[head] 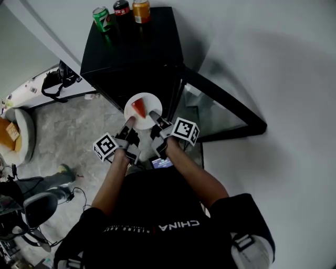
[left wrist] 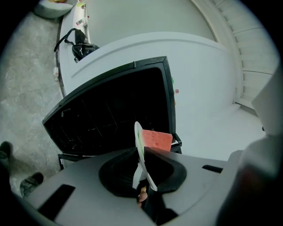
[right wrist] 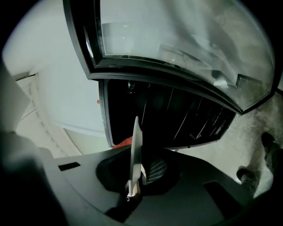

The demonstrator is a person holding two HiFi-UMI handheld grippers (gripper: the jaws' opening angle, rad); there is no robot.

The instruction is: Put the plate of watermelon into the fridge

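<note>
A white plate point(head: 149, 100) with a red watermelon wedge point(head: 139, 108) hangs in front of the open black fridge point(head: 131, 47). My left gripper point(head: 128, 124) is shut on the plate's near left rim. My right gripper point(head: 156, 116) is shut on its near right rim. In the left gripper view the plate point(left wrist: 140, 152) stands edge-on between the jaws, the watermelon point(left wrist: 155, 140) beyond it and the dark fridge interior point(left wrist: 110, 114) ahead. In the right gripper view the plate point(right wrist: 135, 145) is pinched edge-on, with a sliver of watermelon point(right wrist: 124, 141) at its left.
The fridge's glass door point(head: 220, 110) is swung open to the right. Three drink cans, green point(head: 102, 18), dark red point(head: 122, 7) and orange point(head: 140, 10), stand on the fridge top. A black bag point(head: 58, 79) and a round cushioned seat point(head: 16, 136) are at the left.
</note>
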